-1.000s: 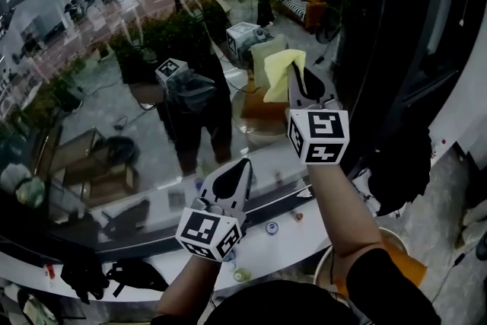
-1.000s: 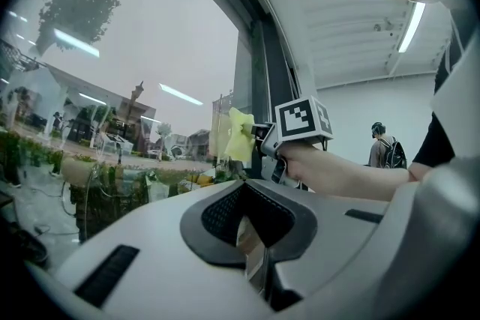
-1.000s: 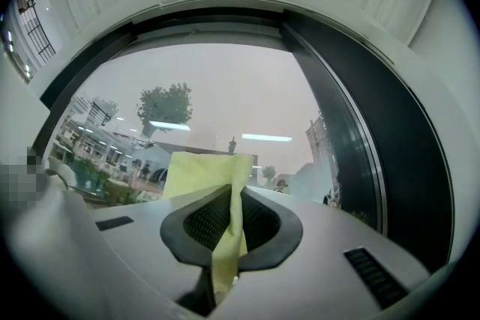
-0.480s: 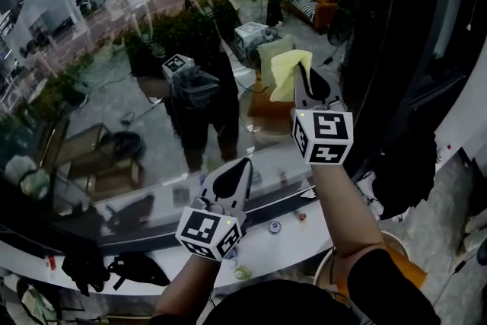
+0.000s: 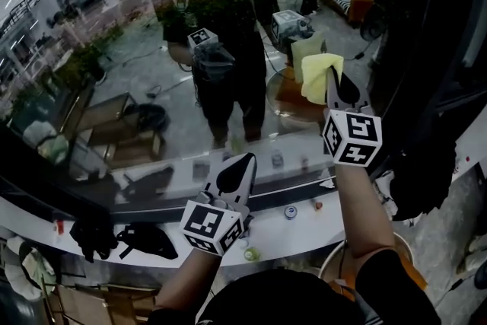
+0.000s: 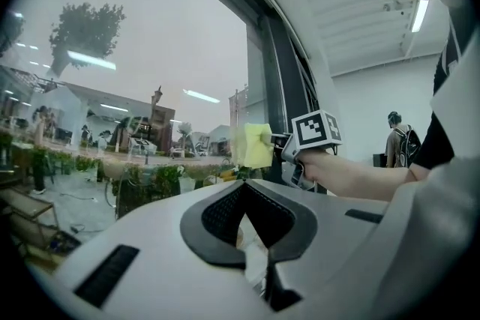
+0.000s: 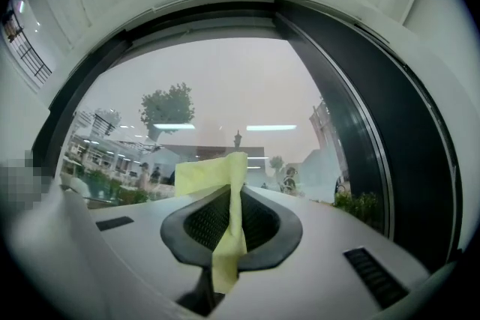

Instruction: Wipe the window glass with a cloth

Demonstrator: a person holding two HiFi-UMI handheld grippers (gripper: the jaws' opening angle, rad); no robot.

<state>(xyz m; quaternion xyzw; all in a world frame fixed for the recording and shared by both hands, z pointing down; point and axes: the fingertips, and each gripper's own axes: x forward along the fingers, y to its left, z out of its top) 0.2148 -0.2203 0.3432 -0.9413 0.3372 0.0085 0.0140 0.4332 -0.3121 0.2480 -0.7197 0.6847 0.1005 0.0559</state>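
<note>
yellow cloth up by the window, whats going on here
A person is wiping a big window with a gripper in each hand. The right gripper is shut on a yellow cloth and holds it up at the window glass, near the dark frame on the right. The left gripper hangs lower down by the sill, jaws together with nothing between them, taking no part in the wiping.
</note>
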